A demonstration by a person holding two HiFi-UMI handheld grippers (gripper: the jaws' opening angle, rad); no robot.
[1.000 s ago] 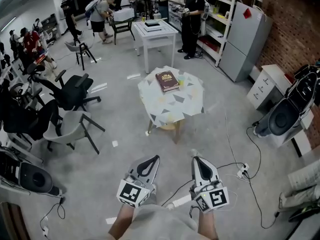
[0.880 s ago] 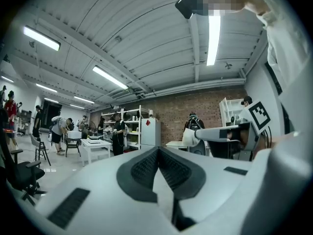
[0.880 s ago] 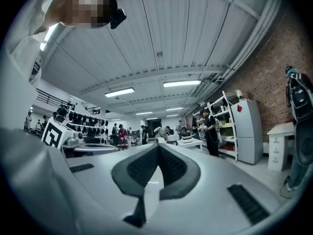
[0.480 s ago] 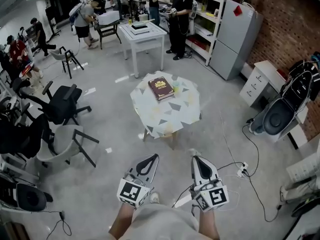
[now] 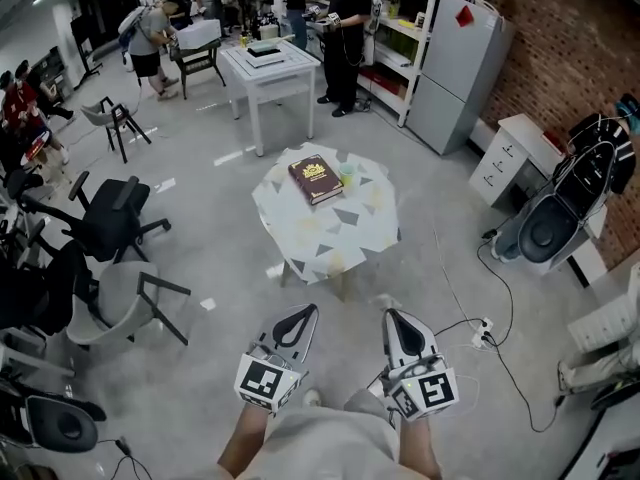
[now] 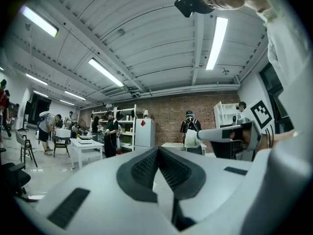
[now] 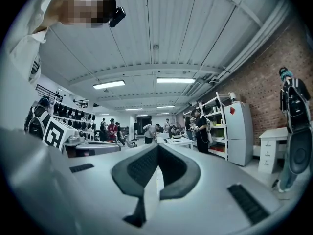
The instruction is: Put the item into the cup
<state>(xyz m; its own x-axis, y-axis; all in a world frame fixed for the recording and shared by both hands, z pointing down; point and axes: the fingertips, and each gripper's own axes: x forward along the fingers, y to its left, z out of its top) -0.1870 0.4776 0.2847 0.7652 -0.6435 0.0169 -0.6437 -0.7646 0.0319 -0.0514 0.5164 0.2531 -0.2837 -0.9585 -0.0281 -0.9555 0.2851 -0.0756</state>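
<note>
A small table (image 5: 350,240) with a patterned cloth stands ahead of me on the grey floor. On it lie a dark red book (image 5: 315,179) and, beside it, a pale green cup (image 5: 347,176). I cannot make out any other small item on the table from this distance. My left gripper (image 5: 308,313) and right gripper (image 5: 390,316) are held low in front of my body, well short of the table. In the left gripper view the left gripper (image 6: 158,150) has its jaws together, empty. The right gripper (image 7: 157,147) is likewise shut on nothing.
Black and grey office chairs (image 5: 115,223) stand at the left. A white table (image 5: 268,63) with several people around it, shelves and a grey fridge (image 5: 448,68) are at the back. Cables and a power strip (image 5: 482,334) lie on the floor at the right, near a white cabinet (image 5: 510,158).
The whole room has shifted in the head view as I walk forward: the cloth-covered table has drifted a little left. Both grippers keep the same pose, shut.
</note>
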